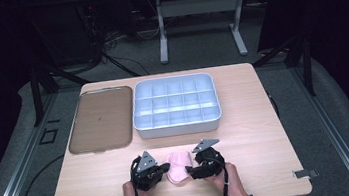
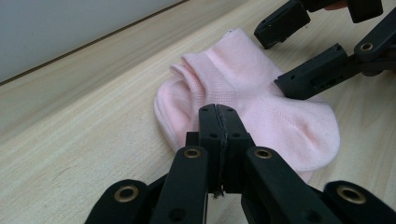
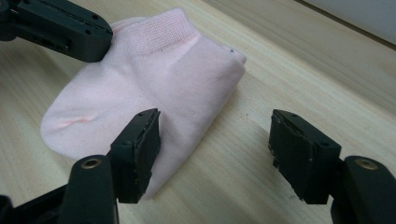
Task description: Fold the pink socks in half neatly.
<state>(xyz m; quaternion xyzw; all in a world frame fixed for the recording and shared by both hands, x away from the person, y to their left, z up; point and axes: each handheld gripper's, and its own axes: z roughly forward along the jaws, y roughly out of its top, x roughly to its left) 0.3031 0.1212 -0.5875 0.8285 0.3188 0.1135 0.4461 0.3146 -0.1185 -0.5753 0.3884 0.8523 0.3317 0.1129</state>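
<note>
brown tray (image 1: 99, 120), grey compartment box (image 1: 178, 123), table (image 1: 263, 137)

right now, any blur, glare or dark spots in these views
High view: table evenly lit, surroundings nearly black, soft overall. Left gripper view: pink sock fairly sharp, near jaws soft. Right gripper view: sock casts a soft shadow on the wood; no strong glare.

Sock (image 1: 178, 165) between claws, before organizer (image 1: 178, 121)
</note>
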